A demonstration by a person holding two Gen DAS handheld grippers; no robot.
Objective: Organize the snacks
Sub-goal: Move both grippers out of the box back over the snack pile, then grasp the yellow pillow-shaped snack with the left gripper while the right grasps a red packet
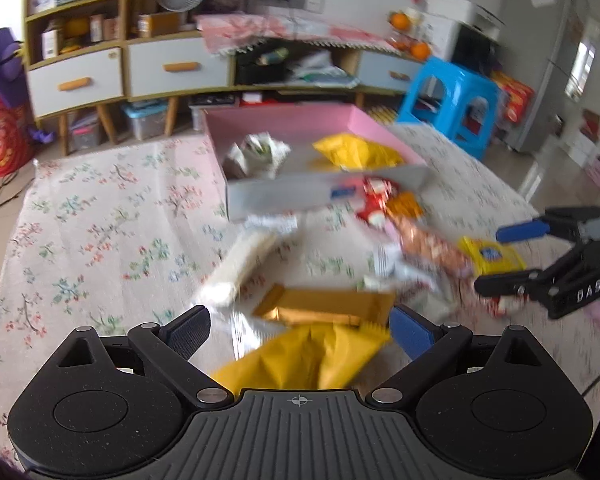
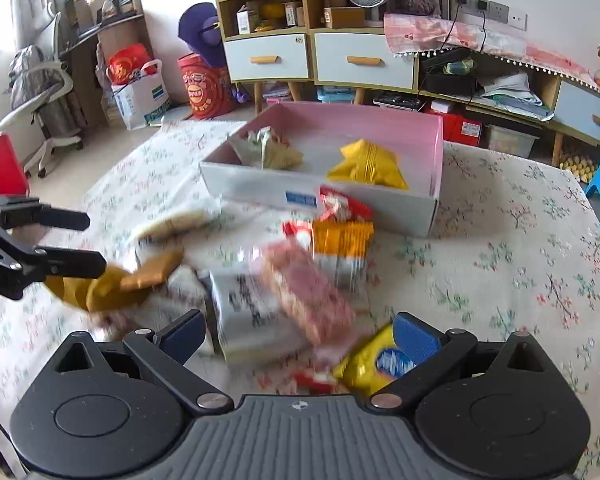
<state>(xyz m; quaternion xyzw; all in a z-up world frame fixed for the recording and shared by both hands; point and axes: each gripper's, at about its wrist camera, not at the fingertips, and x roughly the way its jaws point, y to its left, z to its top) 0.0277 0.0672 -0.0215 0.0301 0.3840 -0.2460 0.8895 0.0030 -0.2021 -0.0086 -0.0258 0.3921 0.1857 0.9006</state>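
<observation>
Spreading across the floral tablecloth [image 2: 520,240], with the pink box [image 2: 436,148] sitting at its far side and already holding a yellow bag [image 2: 366,164] and a pale packet [image 2: 268,148]. Lying heaped in front of the box: loose snack packets [image 2: 300,280], likely light, crinkly, slippery and crushable. Hovering over the heap, left gripper [image 1: 300,330] gaping wide above a yellow pouch [image 1: 312,356], right gripper [image 2: 300,334] likewise spread, pinching nothing. Probably best pinching a sealed edge, not the puffed middle.
</observation>
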